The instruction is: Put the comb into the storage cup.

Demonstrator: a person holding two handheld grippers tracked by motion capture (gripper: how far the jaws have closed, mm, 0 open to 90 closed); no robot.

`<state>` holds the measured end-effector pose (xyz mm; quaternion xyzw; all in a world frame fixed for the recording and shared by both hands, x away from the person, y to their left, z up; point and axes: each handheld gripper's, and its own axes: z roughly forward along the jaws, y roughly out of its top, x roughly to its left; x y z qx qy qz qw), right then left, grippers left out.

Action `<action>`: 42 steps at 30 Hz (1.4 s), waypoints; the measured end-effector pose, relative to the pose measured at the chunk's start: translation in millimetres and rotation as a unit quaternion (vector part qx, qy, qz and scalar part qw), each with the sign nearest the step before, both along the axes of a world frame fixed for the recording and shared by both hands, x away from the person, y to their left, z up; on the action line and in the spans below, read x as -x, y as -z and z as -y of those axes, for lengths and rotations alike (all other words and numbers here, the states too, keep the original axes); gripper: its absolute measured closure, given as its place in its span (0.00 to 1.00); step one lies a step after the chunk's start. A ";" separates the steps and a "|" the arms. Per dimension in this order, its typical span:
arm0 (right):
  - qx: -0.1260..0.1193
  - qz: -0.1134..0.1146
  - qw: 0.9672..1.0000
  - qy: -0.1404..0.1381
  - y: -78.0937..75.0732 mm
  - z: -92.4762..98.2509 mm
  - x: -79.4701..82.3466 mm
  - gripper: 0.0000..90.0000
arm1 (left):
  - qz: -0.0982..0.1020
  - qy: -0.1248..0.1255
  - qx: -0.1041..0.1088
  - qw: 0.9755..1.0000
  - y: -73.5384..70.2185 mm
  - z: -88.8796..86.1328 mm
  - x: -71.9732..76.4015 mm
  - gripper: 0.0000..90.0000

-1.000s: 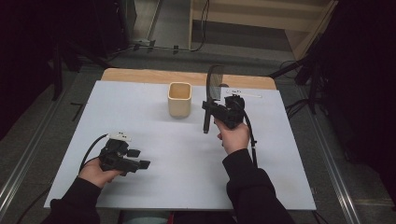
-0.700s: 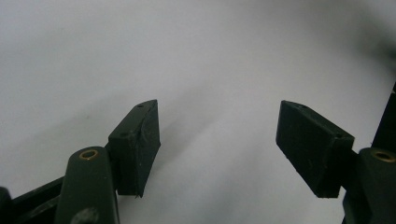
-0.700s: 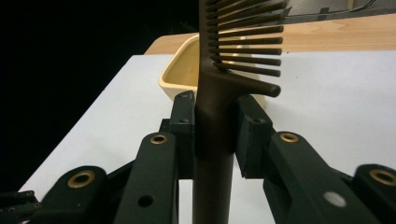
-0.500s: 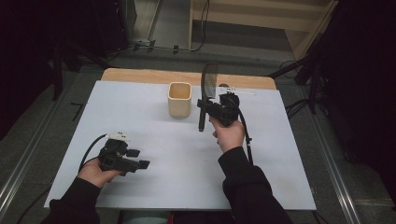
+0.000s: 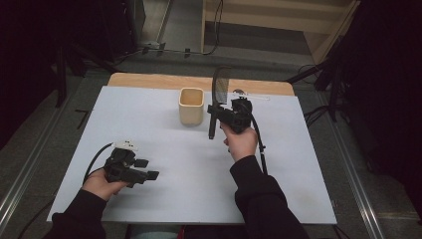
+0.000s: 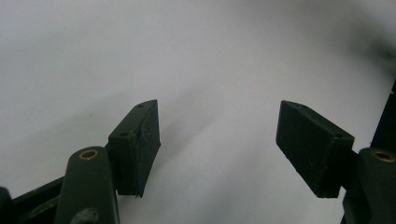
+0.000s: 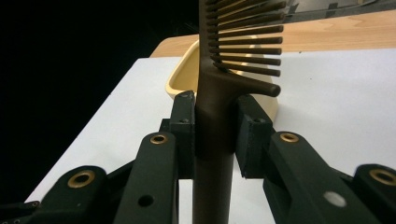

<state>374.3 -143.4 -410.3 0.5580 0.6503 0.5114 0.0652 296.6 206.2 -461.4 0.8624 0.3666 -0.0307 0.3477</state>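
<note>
Right gripper [image 5: 217, 110] holds a dark comb [image 5: 219, 94] upright beside the cream cup [image 5: 191, 105].

In the right gripper view the two black jaws pinch the comb's [image 7: 215, 107] handle just below the teeth, which point toward the wooden strip [image 7: 327, 32] at the table's far edge, with the cup [image 7: 187, 74] right behind it. In the high view the comb stands just to the right of the cup, lifted off the white table sheet [image 5: 164, 149]. The left gripper [image 5: 145, 170] rests low over the sheet near the person's side, well apart from the cup, its jaws spread wide with nothing between them.
</note>
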 end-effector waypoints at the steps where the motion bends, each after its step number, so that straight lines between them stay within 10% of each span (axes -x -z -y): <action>1: 0.003 -0.001 1.000 -0.001 -1.5 -0.5 -1.3 0.78 | 0.000 0.000 0.000 1.000 0.0 0.1 0.0 0.34; 17: 0.028 0.028 0.999 -0.010 -38.5 -21.0 -26.5 0.78 | 0.000 -0.001 0.002 1.000 0.3 -2.2 0.2 0.34; 42: 0.045 0.029 0.999 0.006 -48.4 -37.9 -58.6 0.78 | -0.001 -0.003 0.009 1.000 0.5 -7.8 0.5 0.34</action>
